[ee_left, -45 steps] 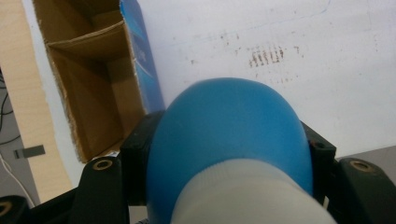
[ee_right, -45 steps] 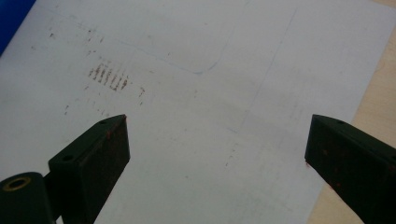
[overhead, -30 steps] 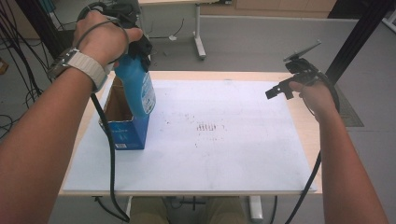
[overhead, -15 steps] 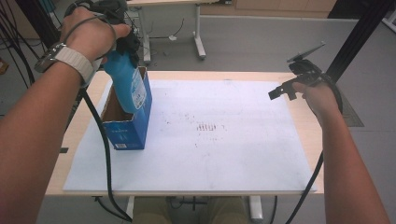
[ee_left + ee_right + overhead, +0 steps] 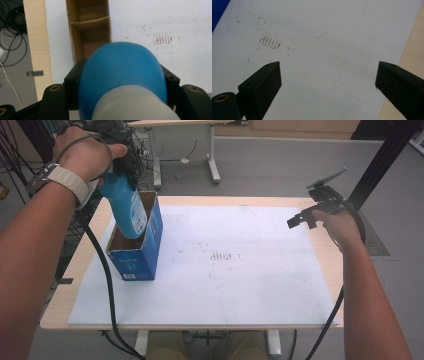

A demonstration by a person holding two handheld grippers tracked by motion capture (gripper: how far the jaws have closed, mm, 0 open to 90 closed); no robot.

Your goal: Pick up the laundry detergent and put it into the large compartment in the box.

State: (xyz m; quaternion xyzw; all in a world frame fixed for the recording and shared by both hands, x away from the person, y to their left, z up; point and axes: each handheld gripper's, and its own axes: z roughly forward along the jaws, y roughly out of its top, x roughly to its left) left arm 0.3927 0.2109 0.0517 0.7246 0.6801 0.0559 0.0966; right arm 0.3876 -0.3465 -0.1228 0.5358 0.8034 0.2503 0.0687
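A blue bottle (image 5: 126, 206) with a white cap hangs tilted, and its lower end dips into the open top of a blue cardboard box (image 5: 140, 257) at the table's left. My left gripper (image 5: 120, 167) is shut on the bottle's upper part. In the left gripper view the bottle (image 5: 122, 72) sits between the black jaws, and past it the box (image 5: 90, 30) shows a brown inside with a cardboard divider. Which compartment the bottle enters I cannot tell. Above the mat's right edge my right gripper (image 5: 300, 220) stands open, with nothing between the jaws of the right gripper (image 5: 328, 77).
A white mat (image 5: 250, 285) covers most of the wooden table (image 5: 82, 265) and has brown smudges (image 5: 220, 256) near its middle. Cables lie on the floor to the left. Another table's legs (image 5: 212, 165) stand beyond the far edge.
My left hand has carried the bottle to the left, from over the box's right wall to over its opening, and the bottle's lower end now sits in it. The right gripper has stayed put.
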